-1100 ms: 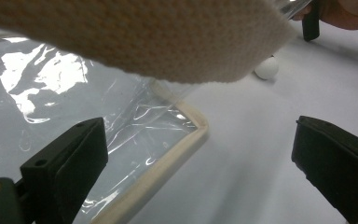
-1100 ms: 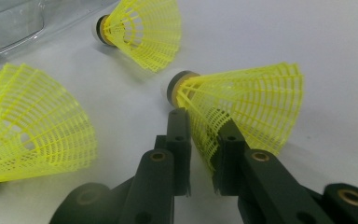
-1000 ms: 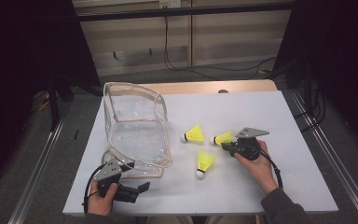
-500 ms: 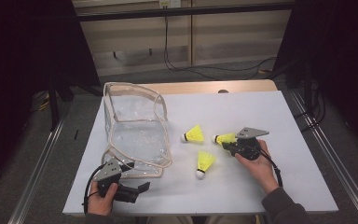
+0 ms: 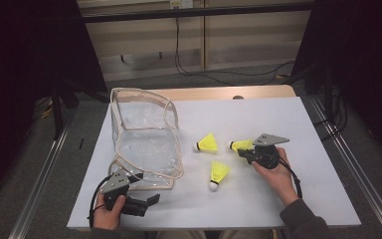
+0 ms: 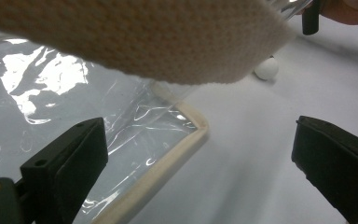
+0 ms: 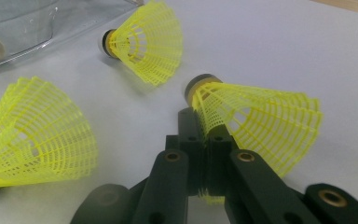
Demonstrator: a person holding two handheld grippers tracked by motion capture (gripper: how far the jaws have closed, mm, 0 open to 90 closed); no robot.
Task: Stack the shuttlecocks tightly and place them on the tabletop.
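The step in hand is the pick-up of one shuttlecock, most likely to go into the clear bag (image 5: 146, 142) that stands open on the counter (image 5: 308, 199). The right tongs (image 7: 204, 135) have just been closing and now pinch the edge of the skirt of the held shuttlecock (image 7: 256, 126), which lies on the counter well to the right of the bag. Two more shuttlecocks lie nearer the bag: the far shuttlecock (image 5: 207, 143) just right of it, the near shuttlecock (image 5: 219, 174) right of its near corner. The left tongs (image 6: 200, 172) stand wide with nothing between them, hovering at the bag's near rim. Next, I judge, comes a lift and a carry leftward over the bag's mouth; the thin-mesh grip looks slight, so a slow lift suits.
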